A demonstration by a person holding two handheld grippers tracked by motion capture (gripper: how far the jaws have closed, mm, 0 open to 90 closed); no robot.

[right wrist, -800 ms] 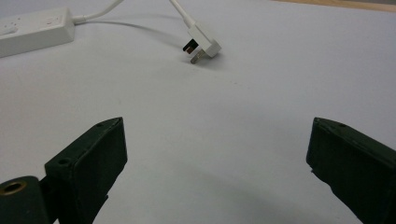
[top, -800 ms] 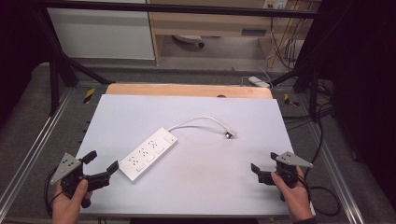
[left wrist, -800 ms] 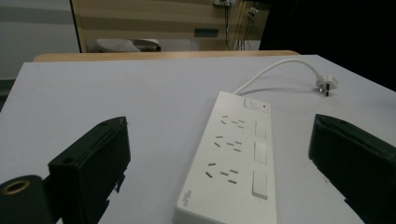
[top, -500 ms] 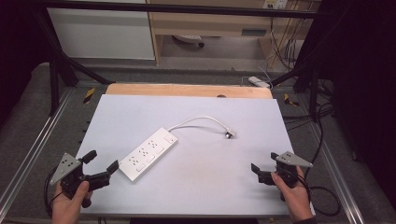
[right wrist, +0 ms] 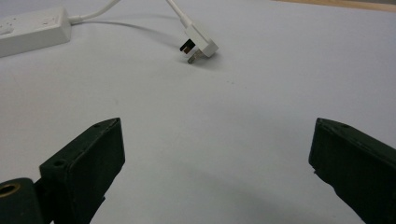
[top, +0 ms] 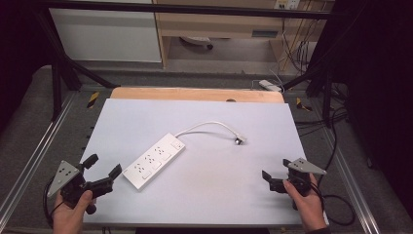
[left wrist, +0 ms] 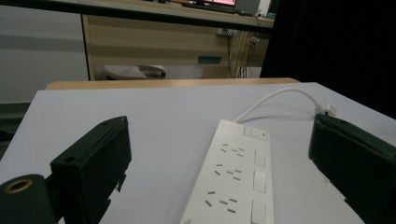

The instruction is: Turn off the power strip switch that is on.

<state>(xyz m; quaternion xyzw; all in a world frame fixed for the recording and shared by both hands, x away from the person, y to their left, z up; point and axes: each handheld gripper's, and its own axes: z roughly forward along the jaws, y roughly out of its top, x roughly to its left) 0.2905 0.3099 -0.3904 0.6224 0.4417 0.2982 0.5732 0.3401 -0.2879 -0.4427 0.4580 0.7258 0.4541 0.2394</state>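
The left claw [top: 103, 171] sits at the near left corner of the table [top: 204, 195], held in a hand [top: 73, 207], with its two black jaws spread wide apart and nothing between them. The right claw [top: 272, 181] sits near the front right edge, held in the other hand [top: 304, 202], and its jaws are likewise wide apart and empty.

A white power strip [top: 155, 161] lies flat and slantwise on the pale table top, just beyond the left claw and not touching it. In the left gripper view the power strip [left wrist: 236, 179] runs up between the jaws, its sockets and switches facing up, its near end cut off by the bottom edge. A white cord [top: 207, 126] curves from the far end of the strip to a plug [top: 238, 141], which rests on its side, well apart from the right claw. In the right gripper view the plug [right wrist: 201, 46] lies ahead with its metal pins pointing toward the camera, open table top between it and the jaws.

Beyond the table's far edge runs a wooden board [top: 195, 94]. Behind it stand a white cabinet [top: 104, 34] and a wooden shelf [top: 219, 22], where a pale object is too dim to make out. Cables [top: 294, 44] hang at the far right, and the surroundings on that side are dark.
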